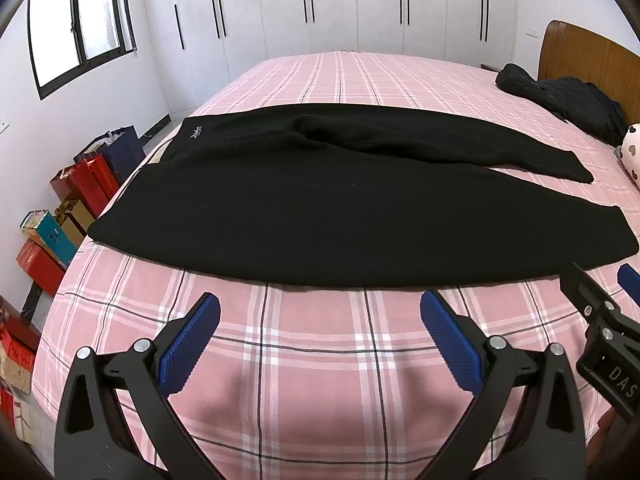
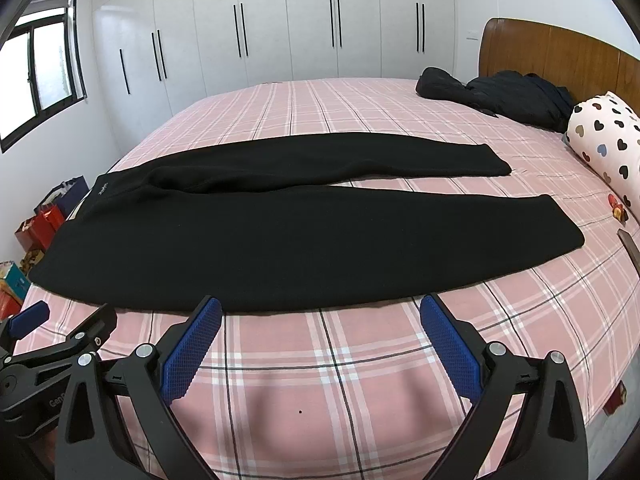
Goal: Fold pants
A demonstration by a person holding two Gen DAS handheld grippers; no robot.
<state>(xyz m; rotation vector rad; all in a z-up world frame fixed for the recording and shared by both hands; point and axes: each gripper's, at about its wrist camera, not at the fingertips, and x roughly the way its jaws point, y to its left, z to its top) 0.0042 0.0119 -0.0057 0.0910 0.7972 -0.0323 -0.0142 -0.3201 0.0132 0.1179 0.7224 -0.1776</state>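
The pants (image 1: pixel 320 216) are laid flat on the bed (image 1: pixel 320 360), long axis crosswise just ahead of both wide-spread, empty hand-held grippers, left (image 1: pixel 320 320) nearer the waistband, right (image 2: pixel 320 320) nearer the cuffs.

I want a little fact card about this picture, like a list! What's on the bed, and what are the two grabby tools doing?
Place: bed with a pink plaid sheet
Main thing: black pants, spread flat, not folded yet
Waistband: toward the window side
Legs: pointing toward the headboard, slightly apart
Left tool: open, holding nothing, near the pants' edge
Right tool: open, holding nothing, near the pants' edge
Also on bed: dark bundle of clothes, pillow with hearts
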